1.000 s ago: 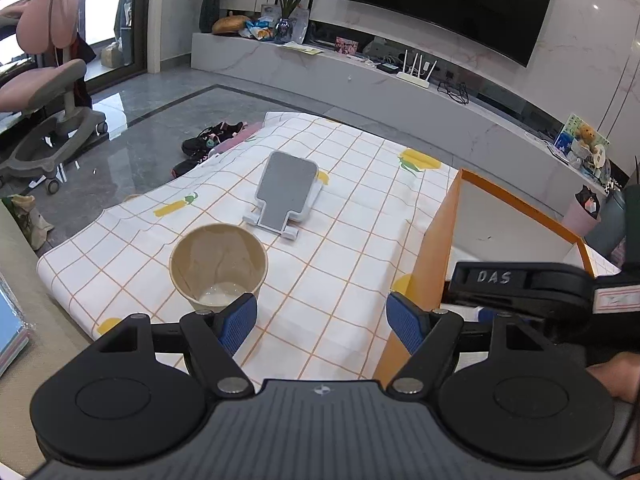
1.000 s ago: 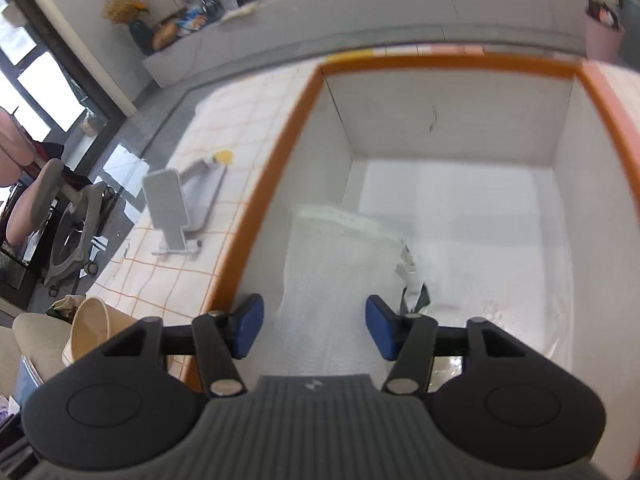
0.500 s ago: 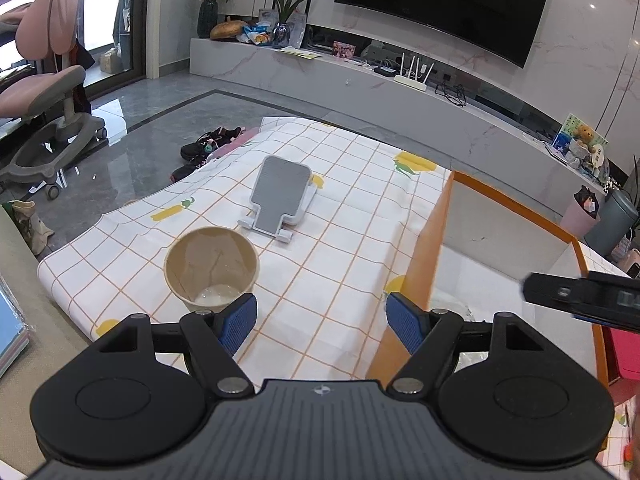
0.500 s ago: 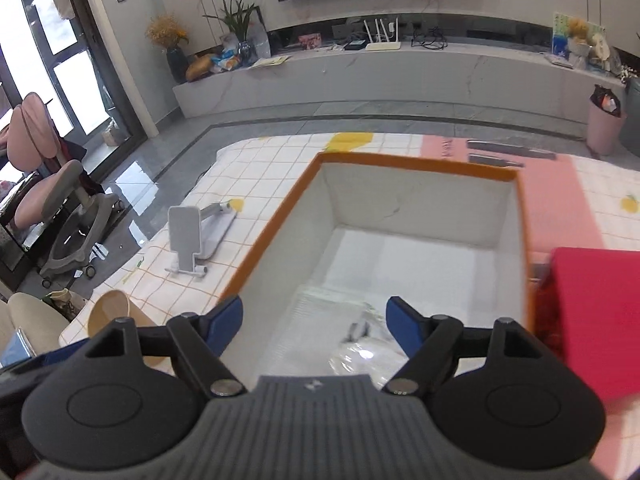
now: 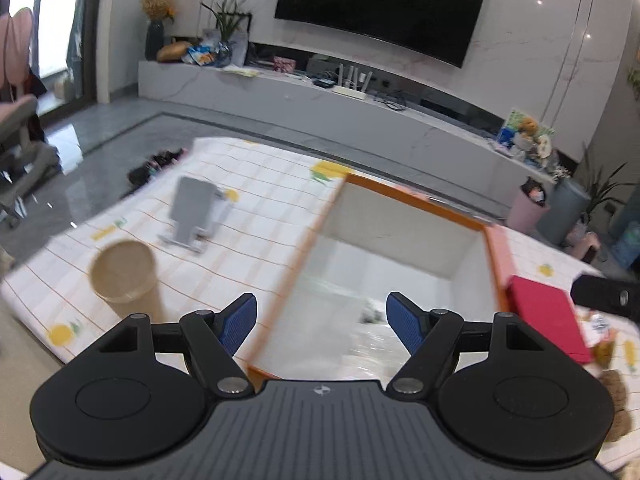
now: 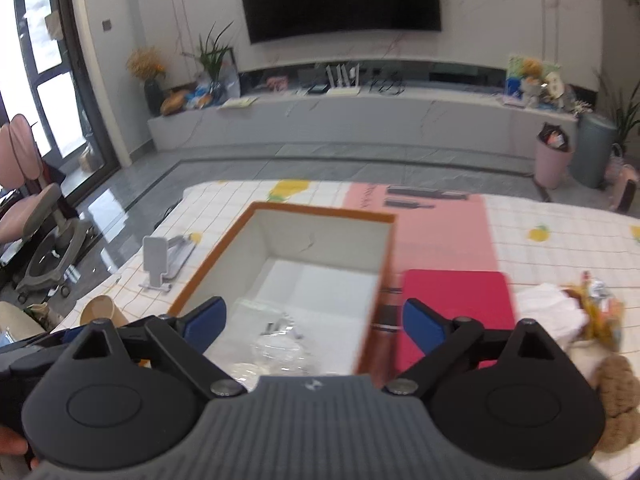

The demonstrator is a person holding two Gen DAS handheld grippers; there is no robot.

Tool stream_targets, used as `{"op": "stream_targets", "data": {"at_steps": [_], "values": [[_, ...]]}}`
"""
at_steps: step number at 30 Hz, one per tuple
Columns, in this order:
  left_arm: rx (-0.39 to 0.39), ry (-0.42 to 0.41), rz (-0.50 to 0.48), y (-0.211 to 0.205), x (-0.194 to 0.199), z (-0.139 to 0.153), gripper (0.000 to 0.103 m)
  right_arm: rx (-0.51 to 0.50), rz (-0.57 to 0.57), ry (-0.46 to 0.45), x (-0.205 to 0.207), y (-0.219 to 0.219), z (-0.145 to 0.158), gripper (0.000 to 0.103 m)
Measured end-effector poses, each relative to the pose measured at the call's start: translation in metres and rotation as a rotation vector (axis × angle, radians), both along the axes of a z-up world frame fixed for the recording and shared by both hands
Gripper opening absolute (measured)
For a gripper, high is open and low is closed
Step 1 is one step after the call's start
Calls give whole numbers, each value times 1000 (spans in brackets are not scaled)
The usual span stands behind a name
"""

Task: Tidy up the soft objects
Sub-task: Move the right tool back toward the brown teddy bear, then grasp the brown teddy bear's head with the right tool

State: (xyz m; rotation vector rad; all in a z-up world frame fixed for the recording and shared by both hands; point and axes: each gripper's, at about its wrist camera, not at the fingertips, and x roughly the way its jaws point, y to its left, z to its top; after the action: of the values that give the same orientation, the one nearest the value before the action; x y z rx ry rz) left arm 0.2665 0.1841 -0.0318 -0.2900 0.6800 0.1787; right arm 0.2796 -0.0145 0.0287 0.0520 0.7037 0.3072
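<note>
An orange-rimmed white box [image 6: 320, 210] [image 5: 420, 200] stands on the checked tablecloth. A clear plastic bag [image 6: 276, 340] [image 5: 372, 336] lies on its floor at the near end. My right gripper [image 6: 314, 320] hangs above the box's near right corner, its jaws opening wide with nothing between them. My left gripper [image 5: 322, 322] is open and empty above the box's near left wall. A brown plush toy [image 6: 618, 396] [image 5: 612, 396], a white cloth [image 6: 548, 308] and a yellow wrapped item [image 6: 596, 312] lie to the right of the box.
A red flat case [image 6: 456, 304] [image 5: 544, 312] lies right of the box on a pink mat [image 6: 440, 224]. A paper cup [image 5: 124, 276] and a grey phone stand [image 5: 192, 212] sit on the cloth to the left. The left gripper's body [image 6: 36, 356] shows at the right view's lower left.
My right gripper rose out of the box and drew back, its jaws spreading, with the plastic bag left lying inside. My left gripper shifted right, from the tablecloth toward the box.
</note>
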Motion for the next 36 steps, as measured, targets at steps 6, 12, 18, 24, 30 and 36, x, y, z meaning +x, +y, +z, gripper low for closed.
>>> {"op": "stream_targets", "data": {"at_steps": [6,12,18,24,30,36], "values": [[35,-25,-127,-49,0,0,87,-50,-83,-33,-28,-50,-1,93],[45,-60,-204,-87,-2,-5,87,-154,-134,-101,-46,-100,0,94],[22,-48,-267,-121,4,-12,87,-163,-232,-75,-42,-159,-25,100],[81,-55,-332,-177,9,-15,87,-95,-317,53,-15,-215,-69,100],[117,-16,-453,-238,11,-36,87,-8,-373,187,1,-271,-101,100],[188,11,-666,-305,13,-73,87,-45,-466,274,6,-295,-123,100]]}}
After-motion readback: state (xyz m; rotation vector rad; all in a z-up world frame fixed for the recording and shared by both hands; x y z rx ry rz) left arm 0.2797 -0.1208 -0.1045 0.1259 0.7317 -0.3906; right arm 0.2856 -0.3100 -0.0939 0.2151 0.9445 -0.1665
